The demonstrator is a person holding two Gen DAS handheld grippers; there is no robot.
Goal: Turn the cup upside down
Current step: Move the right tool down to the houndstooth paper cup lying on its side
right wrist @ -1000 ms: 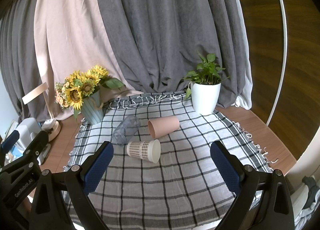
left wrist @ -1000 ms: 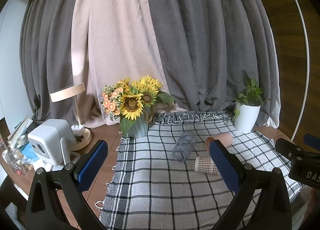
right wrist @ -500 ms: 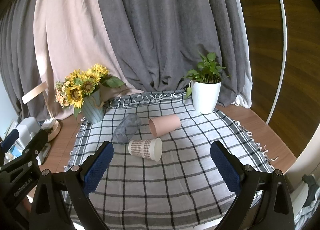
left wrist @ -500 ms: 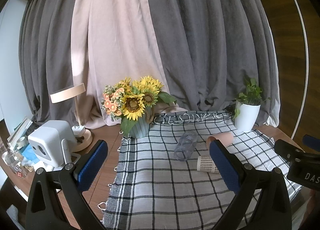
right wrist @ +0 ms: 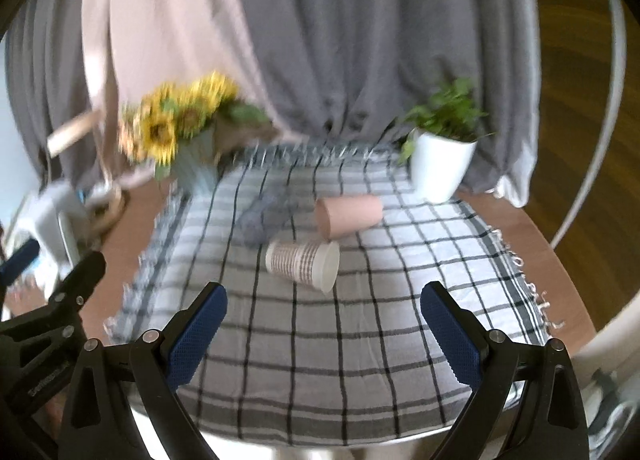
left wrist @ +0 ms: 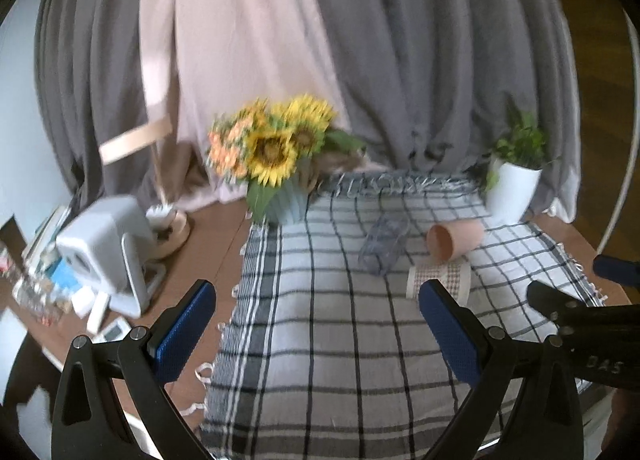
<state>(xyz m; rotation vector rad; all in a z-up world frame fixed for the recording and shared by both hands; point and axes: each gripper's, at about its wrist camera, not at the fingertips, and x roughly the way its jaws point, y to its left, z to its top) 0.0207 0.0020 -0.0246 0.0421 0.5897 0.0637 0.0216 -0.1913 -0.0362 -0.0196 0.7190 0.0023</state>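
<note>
Three cups lie on their sides on the checked cloth (right wrist: 360,340): a patterned paper cup (right wrist: 302,265), a pink cup (right wrist: 347,215) behind it and a clear plastic cup (right wrist: 262,216) to its left. They also show in the left wrist view: the patterned cup (left wrist: 438,280), the pink cup (left wrist: 454,239) and the clear cup (left wrist: 382,245). My right gripper (right wrist: 323,334) is open and empty, short of the patterned cup. My left gripper (left wrist: 316,334) is open and empty over the cloth's left part.
A sunflower vase (left wrist: 280,164) stands at the cloth's back left and a white plant pot (right wrist: 440,164) at its back right. A lamp (left wrist: 160,164), a white device (left wrist: 104,248) and small clutter sit on the wooden table (left wrist: 208,244) at left. Curtains hang behind.
Both grippers have tilted down and moved toward the table, so the cups look nearer. Both views are blurred by the motion. The cups have not moved.
</note>
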